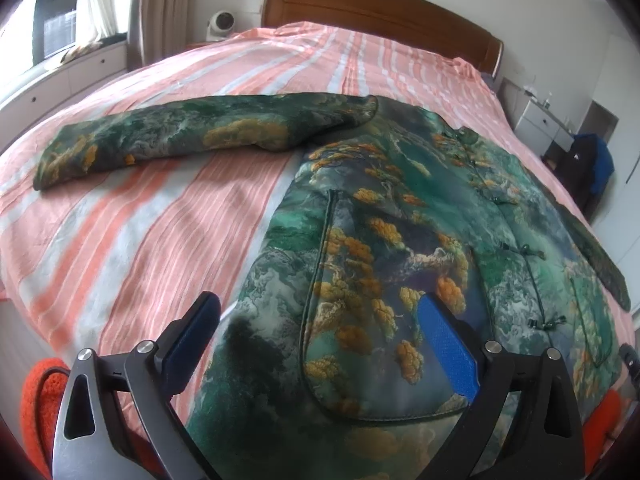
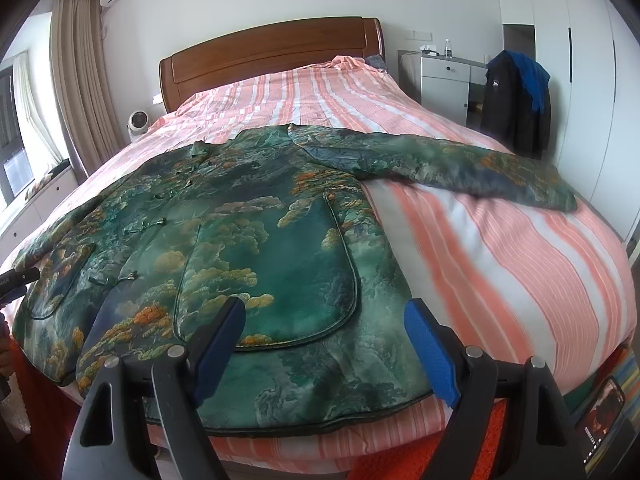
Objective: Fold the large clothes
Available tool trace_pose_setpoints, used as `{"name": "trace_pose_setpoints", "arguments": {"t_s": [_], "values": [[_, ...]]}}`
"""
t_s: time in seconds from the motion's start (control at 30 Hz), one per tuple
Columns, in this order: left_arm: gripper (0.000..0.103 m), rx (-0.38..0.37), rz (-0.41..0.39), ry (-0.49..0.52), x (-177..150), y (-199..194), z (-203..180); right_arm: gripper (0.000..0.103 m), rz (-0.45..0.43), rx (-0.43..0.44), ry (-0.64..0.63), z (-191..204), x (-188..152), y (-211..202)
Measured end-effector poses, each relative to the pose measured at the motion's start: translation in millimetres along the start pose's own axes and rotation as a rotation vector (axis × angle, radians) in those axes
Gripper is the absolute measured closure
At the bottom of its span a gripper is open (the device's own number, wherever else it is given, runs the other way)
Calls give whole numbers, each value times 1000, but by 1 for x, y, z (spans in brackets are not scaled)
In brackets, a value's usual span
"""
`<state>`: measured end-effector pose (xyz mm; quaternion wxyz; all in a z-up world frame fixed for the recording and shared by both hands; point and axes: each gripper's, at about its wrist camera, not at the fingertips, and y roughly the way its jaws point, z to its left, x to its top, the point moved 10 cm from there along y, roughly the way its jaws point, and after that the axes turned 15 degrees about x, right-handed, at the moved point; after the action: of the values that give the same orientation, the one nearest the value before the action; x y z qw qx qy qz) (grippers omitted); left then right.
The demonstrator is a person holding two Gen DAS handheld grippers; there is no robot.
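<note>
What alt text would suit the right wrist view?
A green landscape-print jacket lies flat, front up, on a pink-striped bed, one sleeve stretched right. The open right gripper hovers over its hem, touching nothing.

Jacket (image 1: pixel 400 216) hem hidden beneath left hand-held gripper (image 1: pixel 320 332), cut by frame bottom. Phone (image 2: pixel 602 420) right of right hand-held gripper (image 2: pixel 324 344): screen too small to read.

A striped bedspread (image 2: pixel 500 248) covers the bed below a wooden headboard (image 2: pixel 272 54), with a white nightstand (image 2: pixel 444 80), a dark coat (image 2: pixel 516 108) and beige curtains (image 2: pixel 80 80) around.
</note>
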<state>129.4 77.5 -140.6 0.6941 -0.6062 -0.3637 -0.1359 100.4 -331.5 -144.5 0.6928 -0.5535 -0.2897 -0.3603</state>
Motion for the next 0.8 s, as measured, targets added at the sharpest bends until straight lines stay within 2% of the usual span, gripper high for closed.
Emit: {"name": "trace_pose_setpoints", "arguments": {"t_s": [0.8], "values": [[4,18,-46,-15,8,-9,8,22,2,6,0,0,-1,0]]}}
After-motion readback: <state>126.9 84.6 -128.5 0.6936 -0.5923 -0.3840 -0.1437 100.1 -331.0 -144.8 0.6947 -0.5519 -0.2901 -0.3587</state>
